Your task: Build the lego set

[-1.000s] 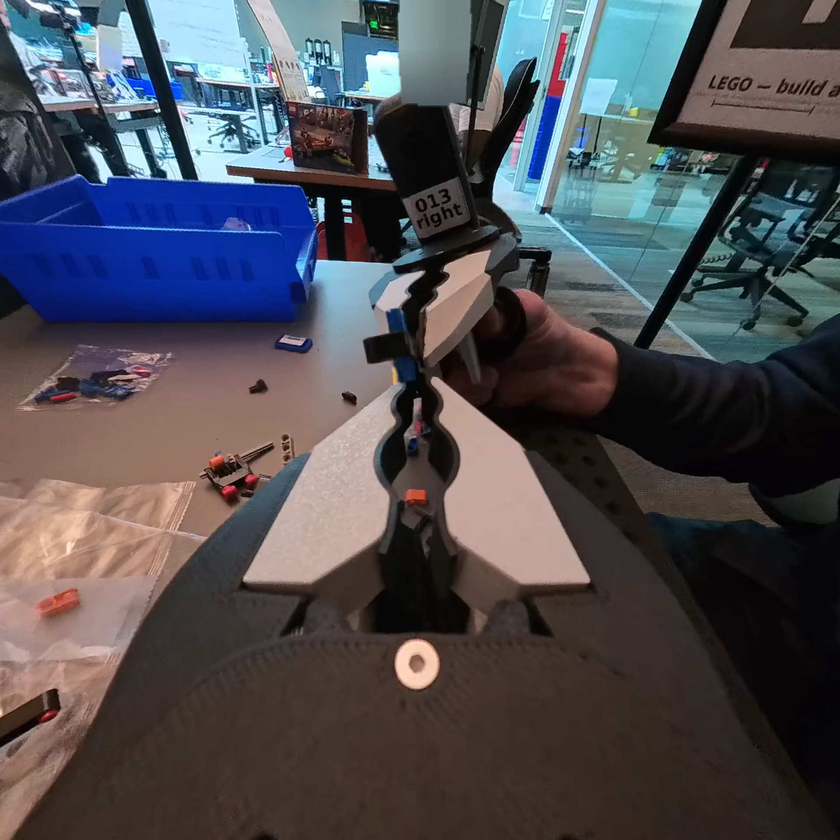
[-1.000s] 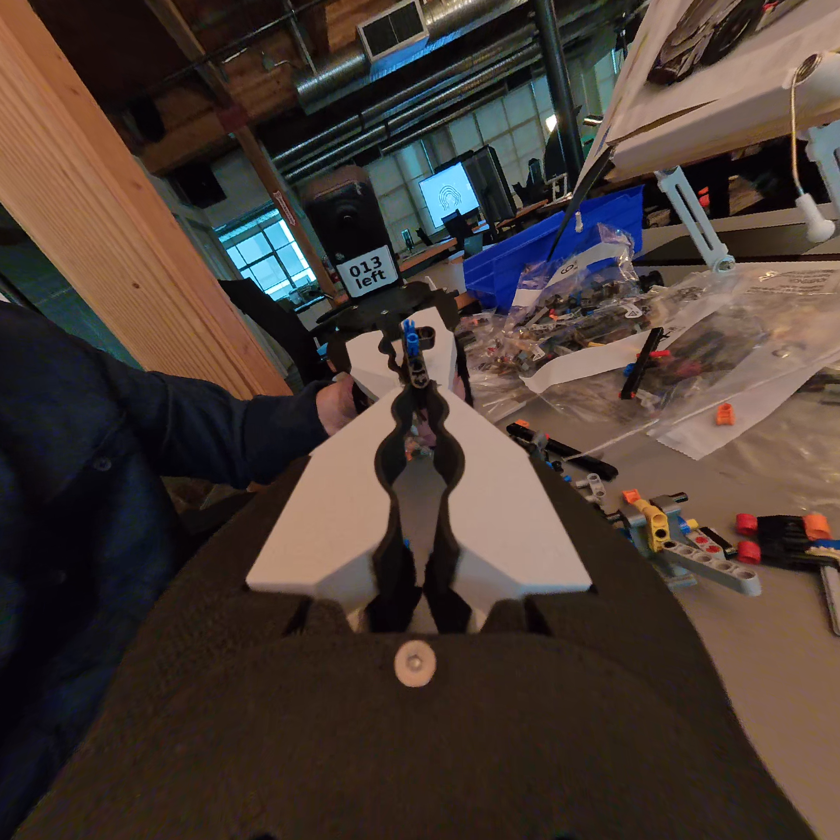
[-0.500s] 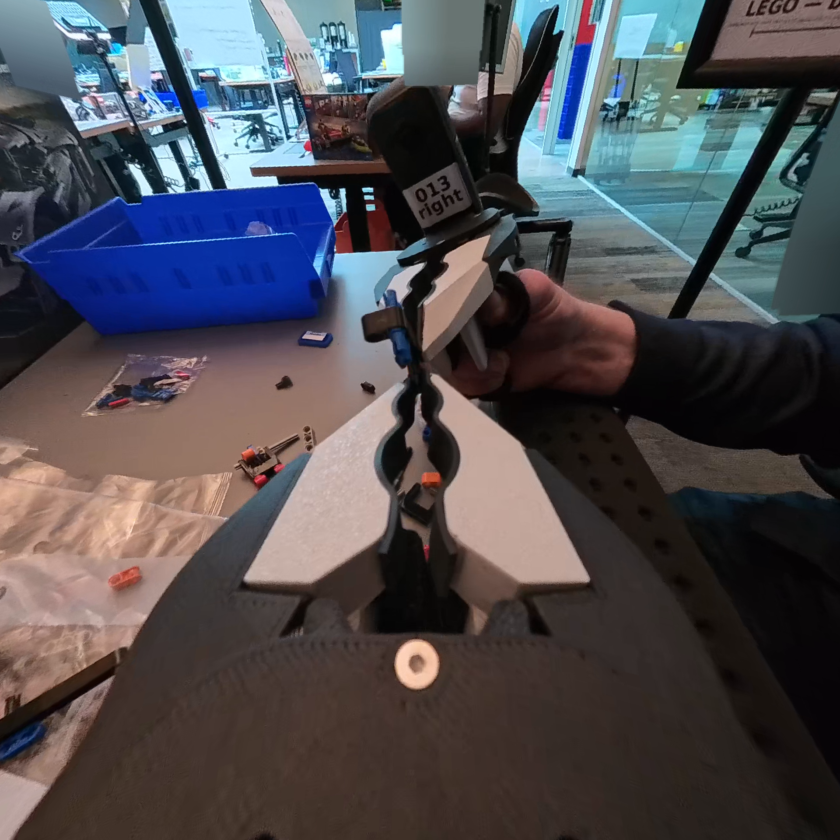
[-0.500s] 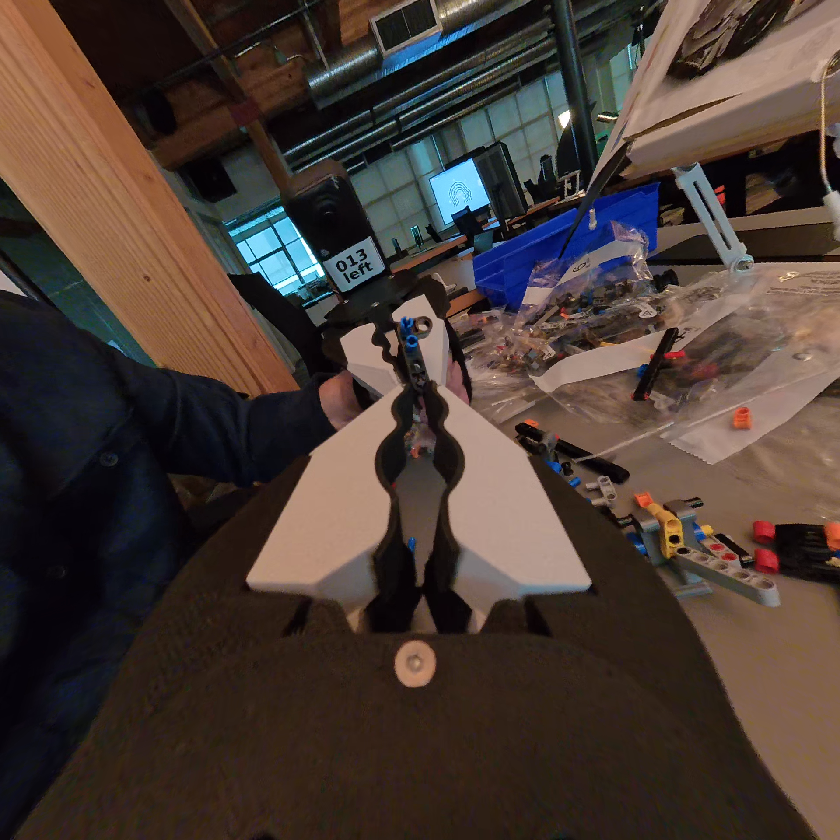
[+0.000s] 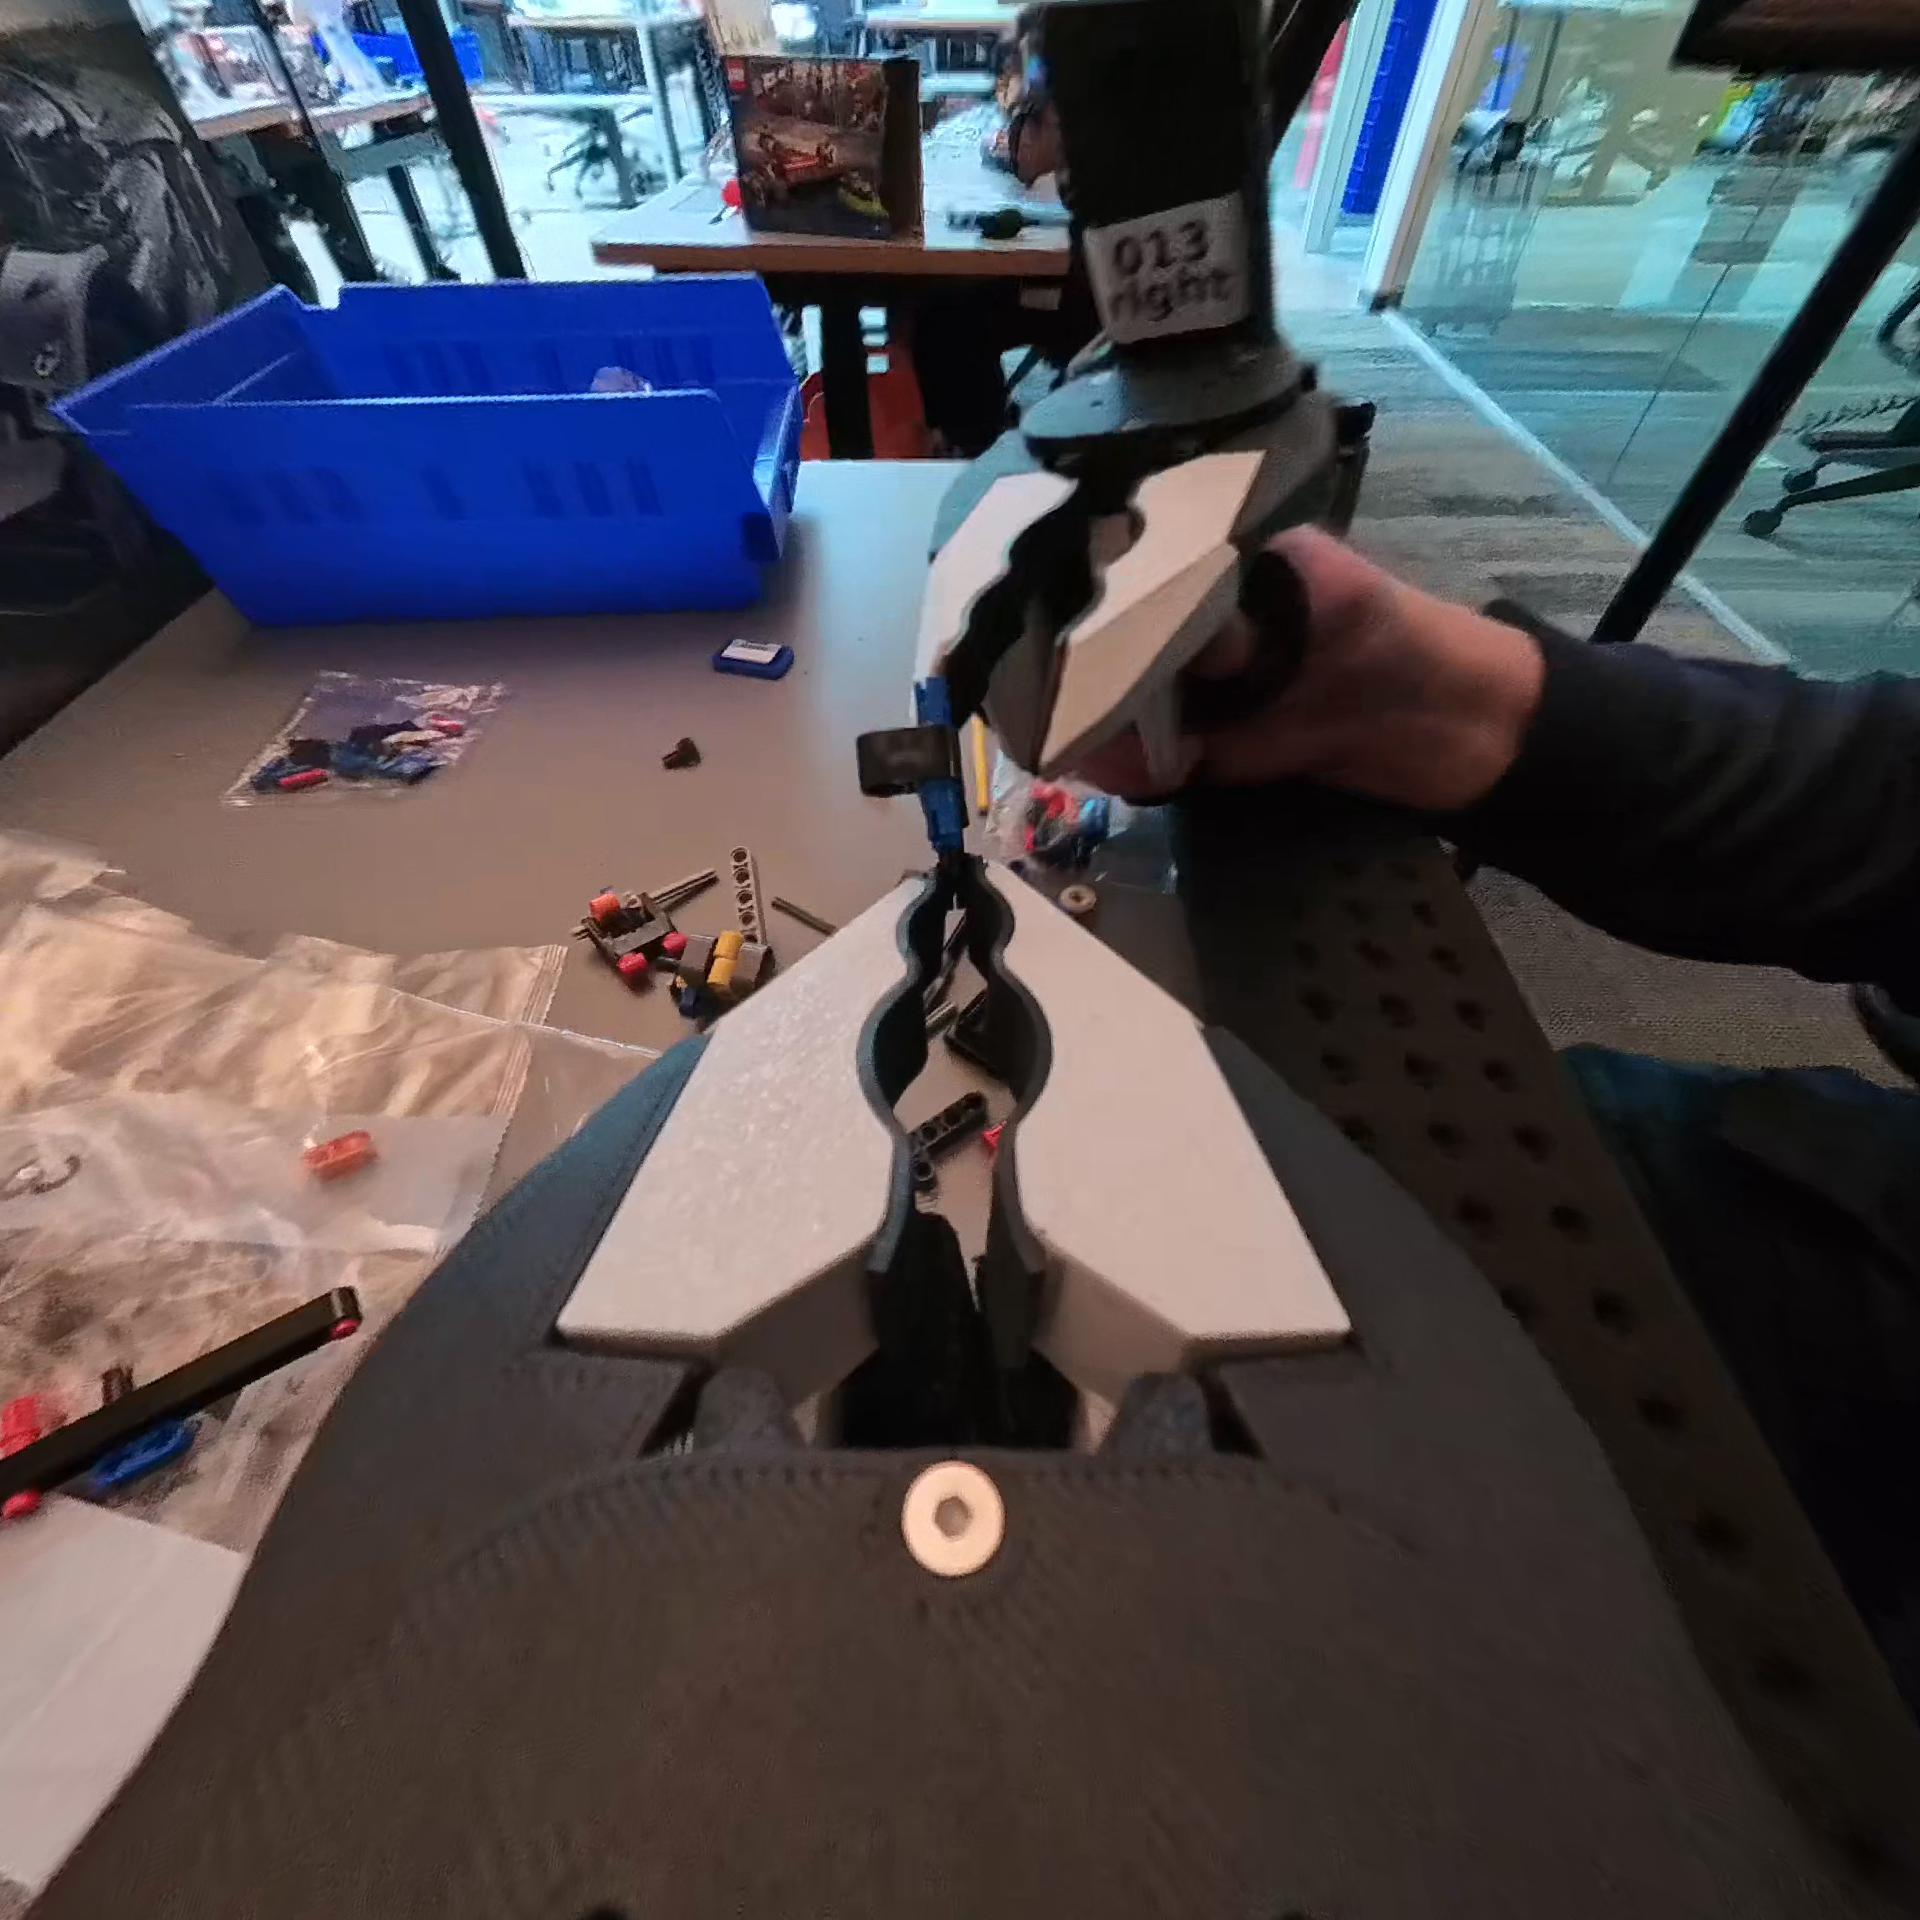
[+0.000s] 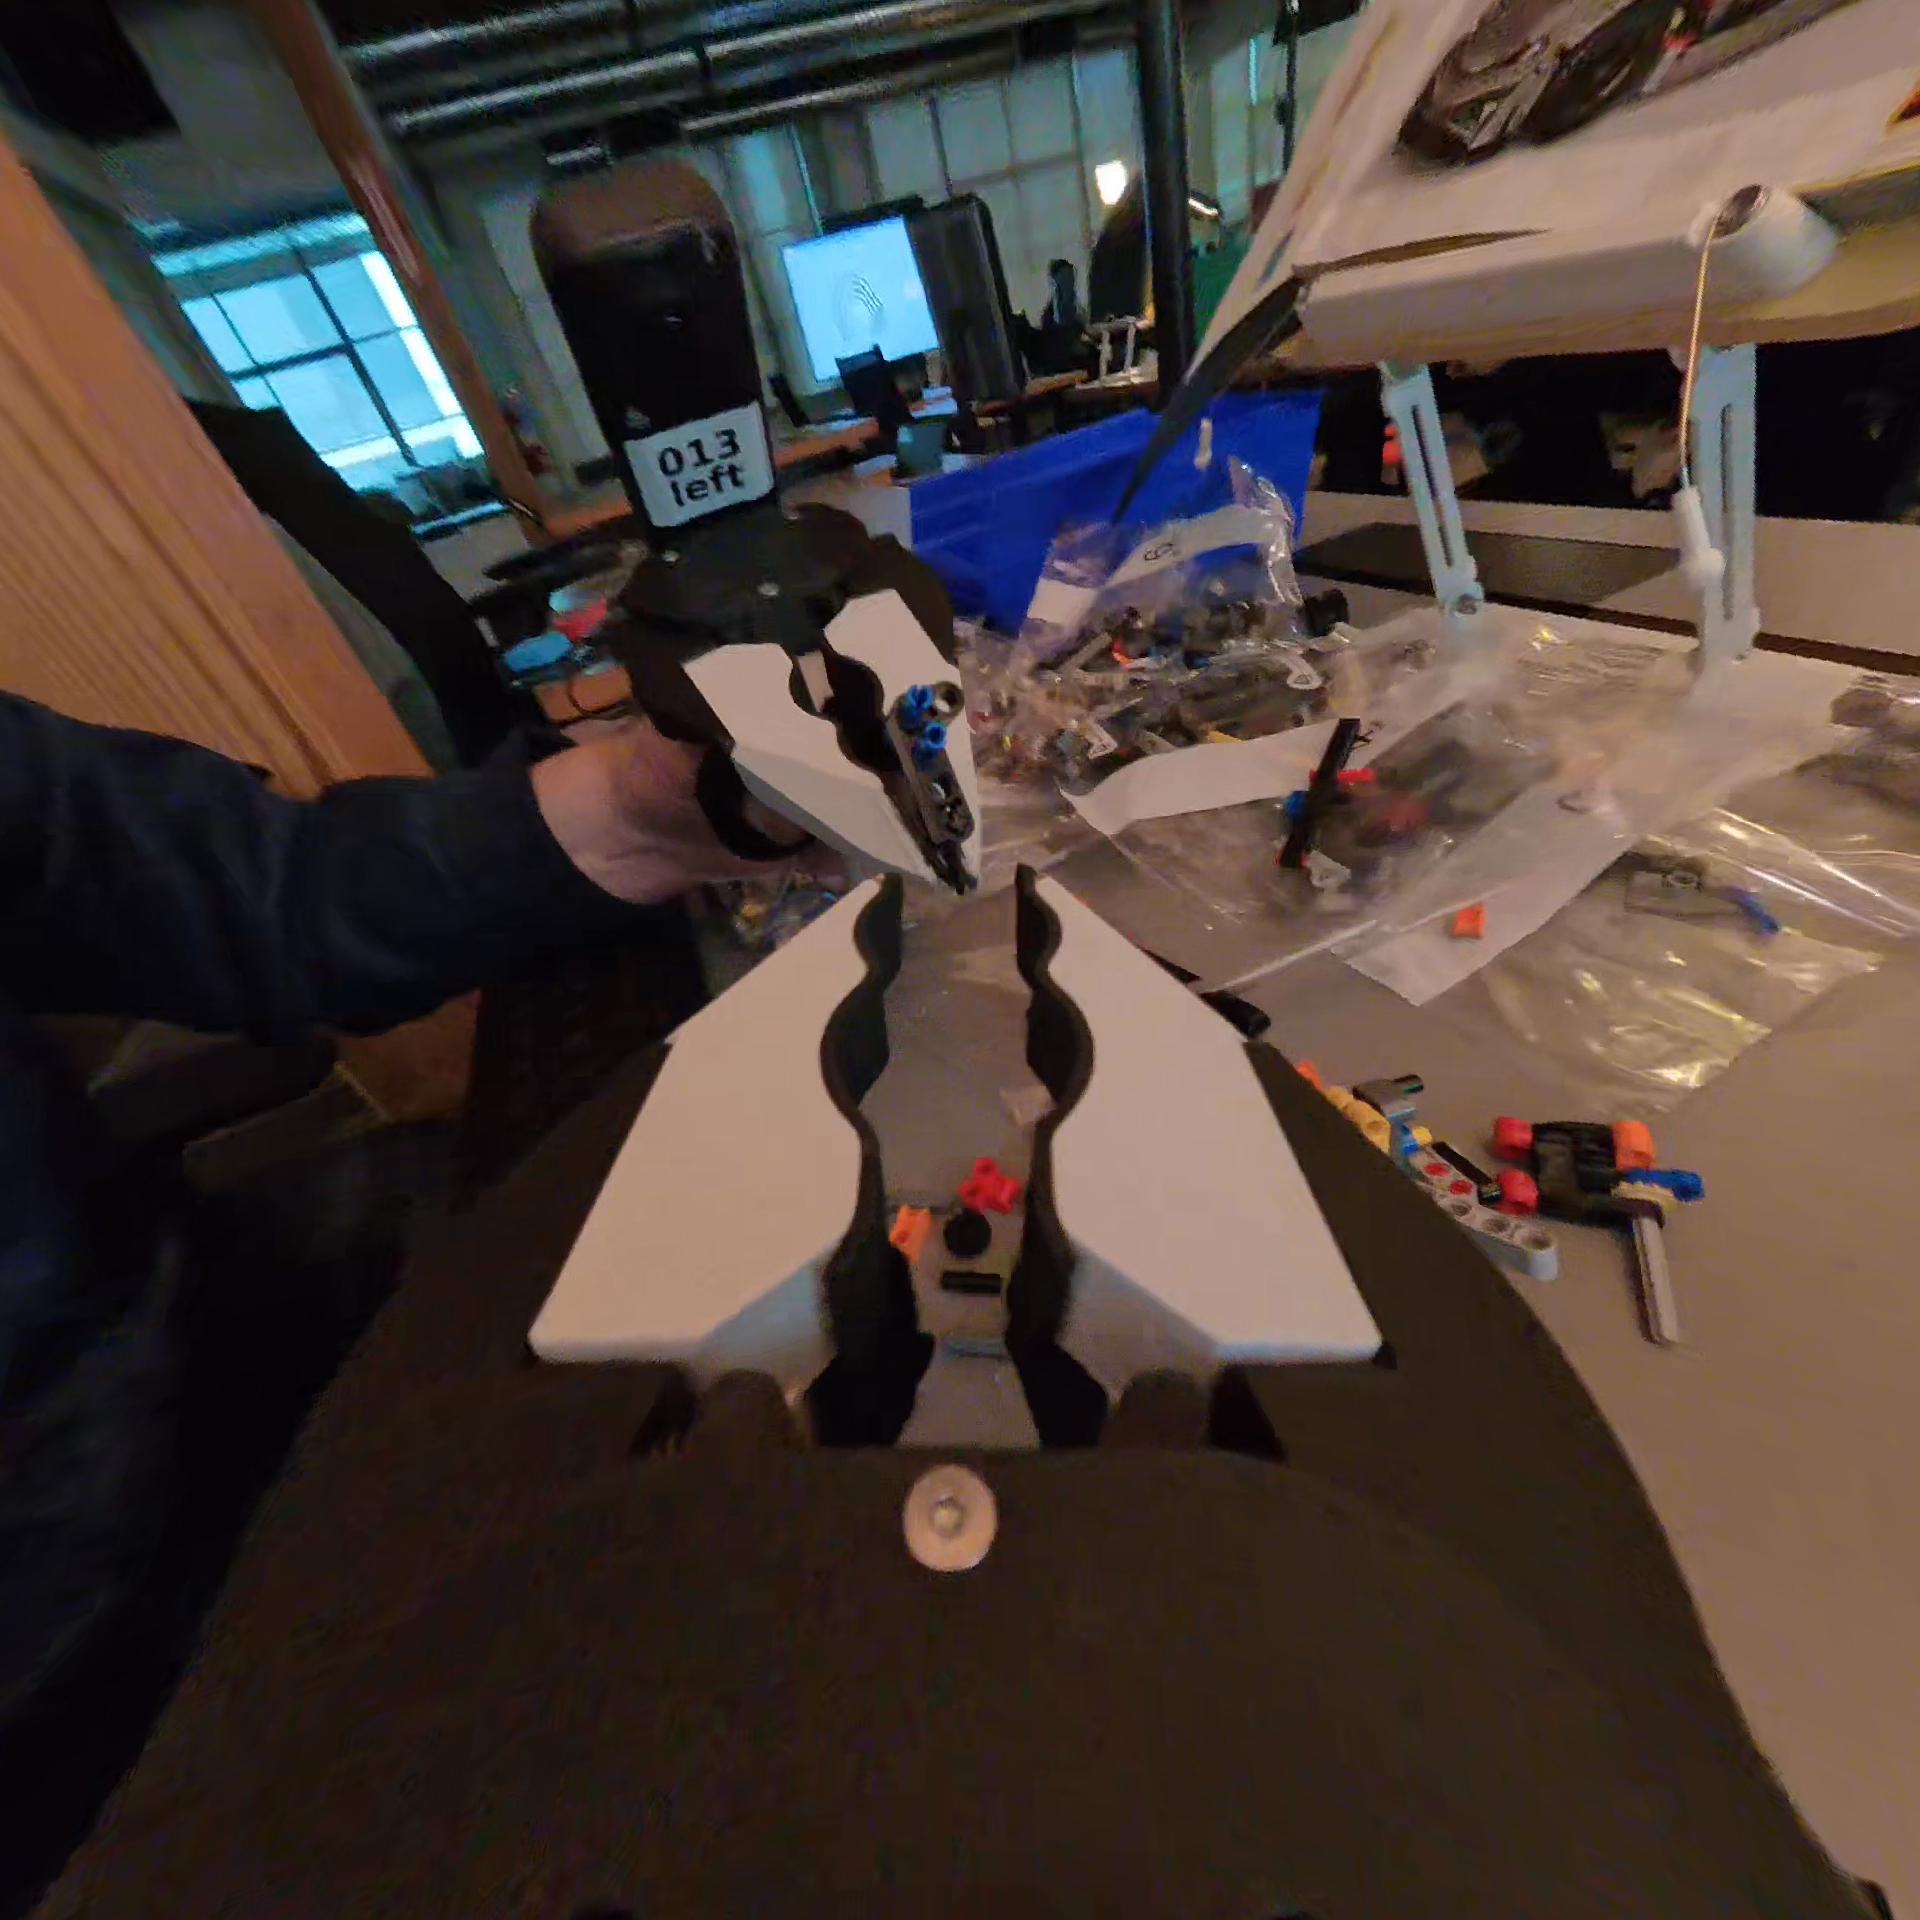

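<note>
A: Where's the beam (image 6: 932, 774)?

B: Pinched at the tip of the left gripper (image 5: 951, 883), off the table (image 5: 499, 821), blue pins (image 5: 938, 753) sticking out.

A: And the right gripper (image 6: 951, 894)?

B: Spread apart, holding nothing, just beside the beam's end.

A: Advice?

B: I'd hold the left steady and line up squarely before closing; a skewed pinch could twist the pins.

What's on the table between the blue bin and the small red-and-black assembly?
Left wrist view: just one small black piece between the blue bin and the assembly.
</note>
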### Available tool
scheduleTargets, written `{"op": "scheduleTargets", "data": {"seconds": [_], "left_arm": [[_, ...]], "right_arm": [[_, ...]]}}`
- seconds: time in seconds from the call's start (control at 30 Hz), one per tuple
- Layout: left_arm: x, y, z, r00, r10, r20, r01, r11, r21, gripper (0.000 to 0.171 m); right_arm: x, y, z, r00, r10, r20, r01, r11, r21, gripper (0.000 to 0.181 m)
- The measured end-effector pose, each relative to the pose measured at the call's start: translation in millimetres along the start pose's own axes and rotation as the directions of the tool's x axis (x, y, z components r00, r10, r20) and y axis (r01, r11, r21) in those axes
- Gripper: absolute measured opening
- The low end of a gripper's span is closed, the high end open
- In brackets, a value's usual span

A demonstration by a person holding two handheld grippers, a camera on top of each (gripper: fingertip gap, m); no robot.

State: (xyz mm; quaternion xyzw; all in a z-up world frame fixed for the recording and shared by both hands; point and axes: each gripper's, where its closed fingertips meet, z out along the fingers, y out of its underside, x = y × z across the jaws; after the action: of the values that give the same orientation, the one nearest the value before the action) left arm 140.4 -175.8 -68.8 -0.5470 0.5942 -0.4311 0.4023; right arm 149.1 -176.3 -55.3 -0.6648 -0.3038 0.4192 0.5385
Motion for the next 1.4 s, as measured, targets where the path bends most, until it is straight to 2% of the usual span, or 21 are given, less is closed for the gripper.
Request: {"op": "scheduleTargets", "data": {"seconds": [0.07, 0.17, 0.37, 0.43, 0.6, 0.63, 0.67, 0.7, 0.73, 0.77, 0.8, 0.83, 0.87, 0.97, 1.03, 1.1, 1.17, 1.23, 1.33, 1.4], "left_arm": [[-1.3, 8.9, 5.2, 0.999, 0.028, 0.027, -0.026, 0.998, -0.06, 0.003], [0.0, 12.3, 12.6, 1.0, 0.001, 0.028, 0.001, 0.997, -0.08, 0.003], [2.1, 14.9, 21.2, 0.999, -0.011, 0.038, 0.015, 0.995, -0.094, 0.003], [0.2, 21.6, 23.4, 0.997, 0.031, 0.069, -0.021, 0.99, -0.14, 0.003], [-1.7, 22.0, 22.3, 0.976, 0.164, 0.146, -0.135, 0.972, -0.192, 0.0], [0.8, 23.3, 22.6, 0.974, 0.182, 0.138, -0.152, 0.967, -0.205, 0.0], [18.6, 24.0, 25.1, 0.983, 0.181, 0.038, -0.171, 0.968, -0.184, 0.0], [27.6, 23.0, 26.5, 0.985, 0.173, 0.025, -0.166, 0.971, -0.171, 0.0], [24.7, 34.2, 26.9, 0.961, 0.269, 0.063, -0.246, 0.936, -0.251, 0.0], [10.1, 47.3, 23.4, 0.931, 0.347, 0.115, -0.29, 0.893, -0.345, 0.0], [4.5, 47.8, 20.7, 0.95, 0.288, 0.118, -0.237, 0.915, -0.328, 0.0], [6.3, 38.0, 18.9, 0.981, 0.172, 0.092, -0.145, 0.959, -0.245, 0.0], [4.8, 33.0, 16.7, 0.99, 0.11, 0.085, -0.091, 0.975, -0.201, 0.0], [5.4, 36.0, 20.0, 0.991, 0.098, 0.092, -0.078, 0.978, -0.192, 0.0], [0.3, 32.8, 23.1, 0.984, 0.115, 0.133, -0.087, 0.977, -0.196, 0.015], [2.6, 29.8, 29.5, 0.992, 0.052, 0.113, -0.033, 0.986, -0.164, 0.025], [-2.5, 36.4, 34.2, 0.988, 0.041, 0.149, -0.011, 0.98, -0.2, 0.032], [-7.3, 35.6, 33.3, 0.982, 0.04, 0.186, -0.003, 0.981, -0.195, 0.018], [-5.6, 32.9, 33.5, 0.986, -0.05, 0.156, 0.074, 0.986, -0.15, 0.012], [-7.3, 32.9, 32.5, 0.984, -0.032, 0.175, 0.06, 0.986, -0.156, 0.006]], "right_arm": [[-3.5, -5.8, 5.7, 0.999, -0.035, -0.038, 0.036, 0.999, 0.024, 0.023], [8.2, 9.4, 14.9, 0.977, -0.129, -0.168, 0.114, 0.989, -0.096, 0.013], [14.0, 10.1, 14.2, 0.951, -0.186, -0.248, 0.154, 0.978, -0.142, 0.007], [18.6, 17.1, 14.1, 0.939, -0.191, -0.286, 0.141, 0.972, -0.189, 0.007], [24.9, 22.1, 11.8, 0.937, -0.163, -0.309, 0.099, 0.972, -0.212, 0.004], [27.5, 24.2, 10.3, 0.934, -0.155, -0.322, 0.086, 0.972, -0.22, 0.004], [50.6, 27.6, -3.0, 0.874, -0.175, -0.454, 0.062, 0.965, -0.254, 0.004], [63.2, 26.6, -15.6, 0.852, -0.173, -0.494, 0.047, 0.965, -0.256, 0.004], [54.9, 19.1, -14.6, 0.914, -0.046, -0.404, -0.016, 0.989, -0.15, 0.003], [42.6, 17.9, -9.3, 0.953, 0.006, -0.303, -0.043, 0.993, -0.114, 0.004], [38.8, 20.7, -6.6, 0.956, -0.017, -0.291, -0.024, 0.99, -0.138, 0.004], [37.1, 20.8, -5.4, 0.953, -0.053, -0.299, 0.007, 0.988, -0.153, 0.004], [34.9, 20.8, -4.0, 0.957, -0.058, -0.284, 0.016, 0.988, -0.151, 0.004], [32.2, 21.1, -1.0, 0.97, -0.024, -0.24, -0.009, 0.991, -0.135, 0.004], [27.9, 24.3, 3.3, 0.969, -0.077, -0.237, 0.038, 0.985, -0.166, 0.005], [23.2, 25.9, 9.5, 0.963, -0.136, -0.234, 0.092, 0.977, -0.19, 0.005], [25.3, 30.3, 14.1, 0.951, -0.168, -0.26, 0.108, 0.968, -0.227, 0.004], [24.5, 30.4, 15.6, 0.935, -0.22, -0.279, 0.151, 0.957, -0.249, 0.005], [23.4, 28.9, 14.6, 0.922, -0.251, -0.296, 0.177, 0.951, -0.254, 0.005], [23.5, 26.5, 14.4, 0.902, -0.293, -0.318, 0.213, 0.941, -0.261, 0.005]]}}
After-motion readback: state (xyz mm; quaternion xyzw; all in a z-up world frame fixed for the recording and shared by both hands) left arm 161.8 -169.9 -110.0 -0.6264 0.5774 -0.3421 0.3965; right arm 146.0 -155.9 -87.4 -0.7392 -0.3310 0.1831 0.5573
